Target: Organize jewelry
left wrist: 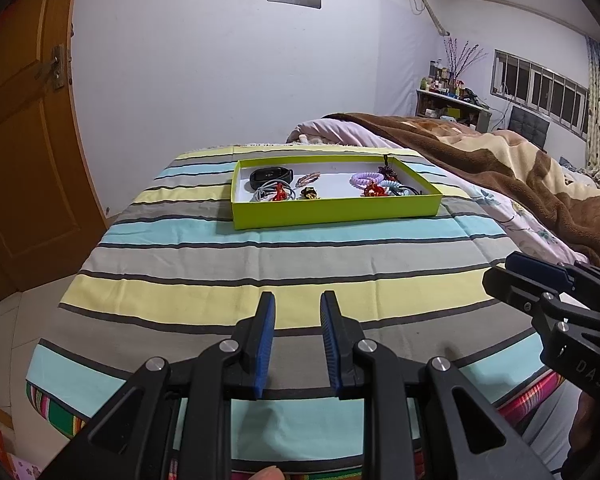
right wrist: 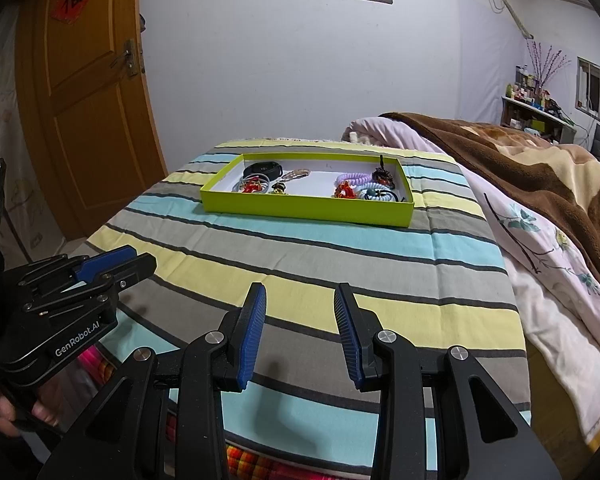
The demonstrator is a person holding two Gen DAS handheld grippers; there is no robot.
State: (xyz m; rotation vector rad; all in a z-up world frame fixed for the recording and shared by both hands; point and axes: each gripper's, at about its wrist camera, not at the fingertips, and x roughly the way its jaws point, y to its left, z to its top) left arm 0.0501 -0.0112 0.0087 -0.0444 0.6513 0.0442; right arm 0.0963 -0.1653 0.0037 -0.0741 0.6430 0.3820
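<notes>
A lime-green shallow box (left wrist: 332,212) (right wrist: 300,209) lies on the striped bedspread, far ahead of both grippers. Inside at the left are a black smart band (left wrist: 271,176) (right wrist: 262,169), grey hair ties (left wrist: 265,193) and a small red charm (right wrist: 252,187). At the right are a purple coil bracelet (left wrist: 367,178) (right wrist: 353,179), a red ornament (left wrist: 374,190) (right wrist: 344,191) and a light blue coil tie (right wrist: 376,193). My left gripper (left wrist: 298,300) is open and empty over the near end of the bed. My right gripper (right wrist: 300,292) is open and empty too, beside it.
The striped bedspread (left wrist: 260,264) covers the near bed. A brown blanket (left wrist: 500,160) and floral quilt (right wrist: 540,248) lie heaped on the right. A wooden door (right wrist: 84,112) stands at the left. A cluttered shelf (left wrist: 448,100) is at the far right wall.
</notes>
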